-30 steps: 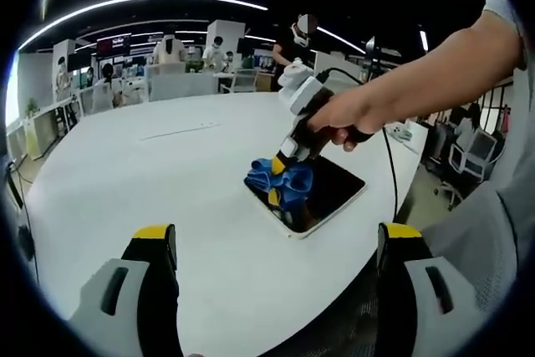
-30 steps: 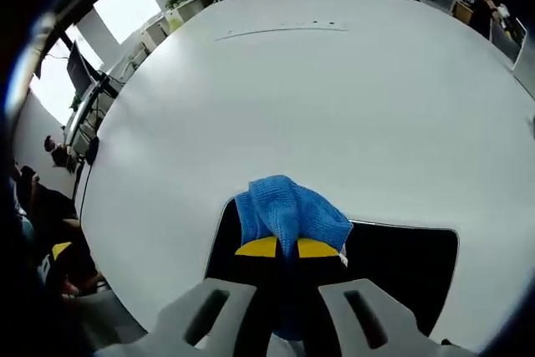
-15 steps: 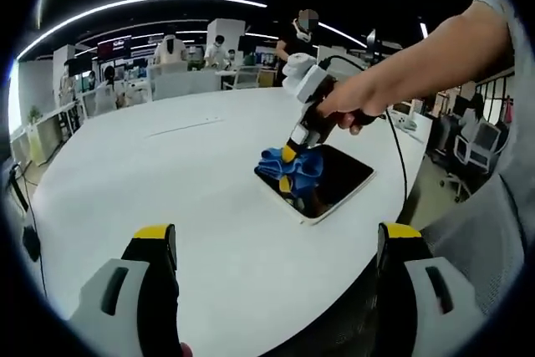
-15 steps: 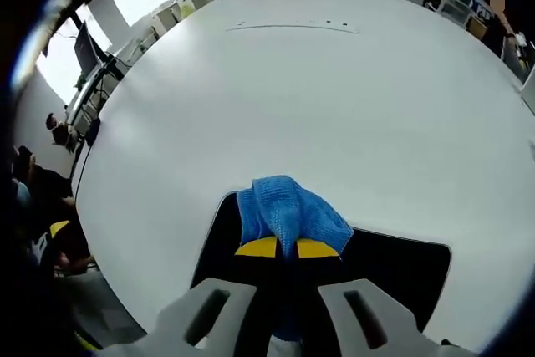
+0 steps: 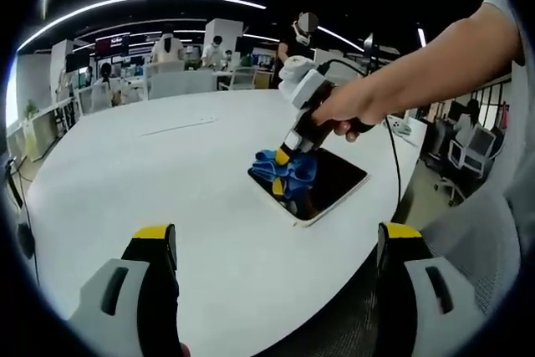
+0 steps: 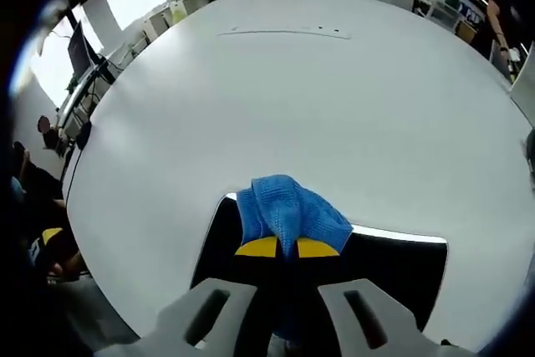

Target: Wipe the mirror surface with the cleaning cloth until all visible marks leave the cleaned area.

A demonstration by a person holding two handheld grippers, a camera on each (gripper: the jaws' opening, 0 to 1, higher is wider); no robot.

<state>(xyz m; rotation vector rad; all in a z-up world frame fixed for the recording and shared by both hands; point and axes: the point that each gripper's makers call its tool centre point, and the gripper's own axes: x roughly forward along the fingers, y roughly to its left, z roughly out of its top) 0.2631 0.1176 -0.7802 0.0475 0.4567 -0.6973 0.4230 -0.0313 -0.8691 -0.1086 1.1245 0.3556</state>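
A dark rectangular mirror [image 5: 334,186] with a white rim lies flat on the white table, near its right edge. My right gripper [image 5: 284,166] is shut on a bunched blue cleaning cloth [image 5: 286,175] and presses it onto the mirror's left end, held by a person's hand. In the right gripper view the blue cloth [image 6: 288,213] sits pinched between the yellow fingertips [image 6: 259,247] over the mirror [image 6: 401,269]. My left gripper [image 5: 280,248] is open, hovering over the table well short of the mirror with nothing in it.
The large white round table [image 5: 150,181] stretches far to the left and back. Its edge [image 5: 334,273] runs close by the mirror on the near right. Office chairs [image 5: 468,160] and desks with people stand beyond the table.
The cloth in my right gripper slid slightly right along the mirror, then back left toward its end. My left gripper stays open and still.
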